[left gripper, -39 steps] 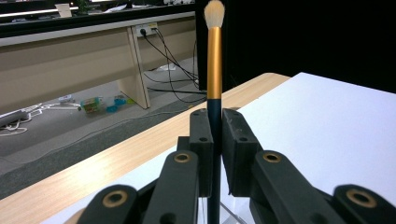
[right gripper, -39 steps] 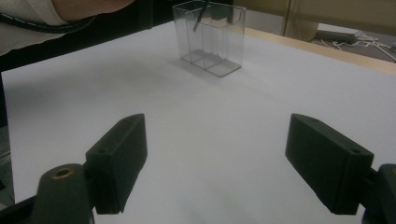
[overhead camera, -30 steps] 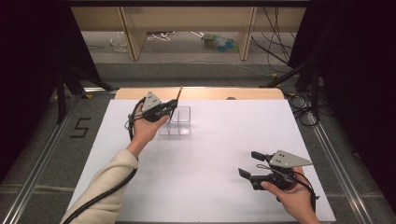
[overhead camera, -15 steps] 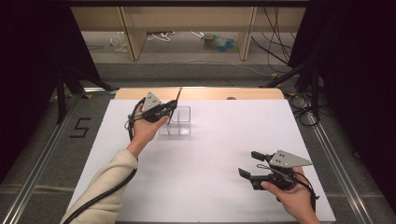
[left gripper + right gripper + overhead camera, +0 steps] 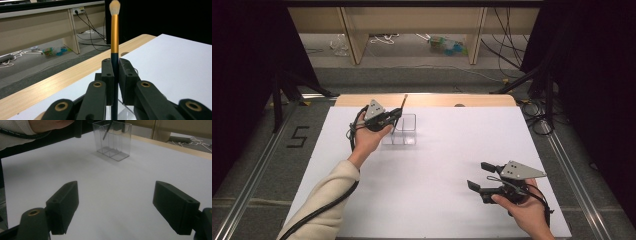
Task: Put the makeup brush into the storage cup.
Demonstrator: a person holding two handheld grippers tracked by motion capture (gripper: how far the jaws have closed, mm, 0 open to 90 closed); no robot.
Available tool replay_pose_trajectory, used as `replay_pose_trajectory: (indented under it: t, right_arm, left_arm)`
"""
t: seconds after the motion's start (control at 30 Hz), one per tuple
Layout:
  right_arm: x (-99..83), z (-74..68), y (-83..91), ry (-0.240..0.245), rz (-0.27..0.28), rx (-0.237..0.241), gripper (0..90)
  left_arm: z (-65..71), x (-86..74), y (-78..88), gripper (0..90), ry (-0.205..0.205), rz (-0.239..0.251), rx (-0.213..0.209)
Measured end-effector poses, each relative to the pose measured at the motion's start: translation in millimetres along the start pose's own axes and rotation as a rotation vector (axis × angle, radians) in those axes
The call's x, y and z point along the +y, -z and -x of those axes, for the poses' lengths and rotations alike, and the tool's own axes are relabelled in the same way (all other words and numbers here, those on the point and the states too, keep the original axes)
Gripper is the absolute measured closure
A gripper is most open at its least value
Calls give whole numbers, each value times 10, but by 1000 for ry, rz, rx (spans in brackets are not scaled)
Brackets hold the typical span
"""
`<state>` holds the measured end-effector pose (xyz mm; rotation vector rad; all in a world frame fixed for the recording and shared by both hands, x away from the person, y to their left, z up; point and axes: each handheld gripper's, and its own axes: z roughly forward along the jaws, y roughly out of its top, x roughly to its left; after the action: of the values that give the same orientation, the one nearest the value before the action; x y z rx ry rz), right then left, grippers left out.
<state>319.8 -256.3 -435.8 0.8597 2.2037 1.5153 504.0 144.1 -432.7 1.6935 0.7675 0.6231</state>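
In the left gripper view, two black jaws pinch the dark lower handle of a makeup brush at the centre of the frame. The brush stands upright, its gold collar and pale bristle tip reaching the top edge. The pads press the handle from both sides.

In the high view, the left gripper sits left of centre in the upper half of the frame, held by a hand in a cream sleeve. The brush slants up and to the right from it. Its lower end dips into a clear plastic organiser with open compartments, just to the right of the gripper. In the right gripper view the dark handle tip shows inside the organiser's left-hand compartment at the top centre of the frame, above the floor of the box.

Compared with the two earlier high views, nothing has shifted: the left gripper, brush and organiser hold the same places, and the grip is unchanged. This looks like a pause with the brush partly lowered into the box, not yet released.

The right gripper rests in the lower right of the high view, well apart from the organiser, its jaws spread wide with nothing between them, over the white table.
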Motion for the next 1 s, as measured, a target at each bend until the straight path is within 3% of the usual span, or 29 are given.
replay_pose_trajectory:
  t: [0.37,0.47,0.5,0.63,0.7,0.77,0.9,1.0]
  right_arm:
    - [0,-9,5,-17,-14,4,219]
    - [0,-7,4,-11,-10,2,219]
    - [-4,0,-12,-2,13,7,219]
    - [3,2,7,4,-1,-2,219]
    - [3,3,8,5,-1,-1,219]
    - [1,-10,9,-14,-4,2,219]
    - [1,2,7,2,9,-2,219]
    - [5,-3,12,-9,11,11,218]
  left_arm:
    - [-7,-8,-4,829,3,-7,0]
    - [-10,-9,-4,829,10,-6,-1]
    - [-12,-11,-4,828,12,-6,-1]
    - [-30,-15,8,821,37,-2,1]
    - [-45,-8,19,758,61,-1,-16]
    - [-54,4,37,602,88,6,-39]
    - [-59,27,83,381,114,16,-63]
    - [-29,35,126,266,91,1,-91]
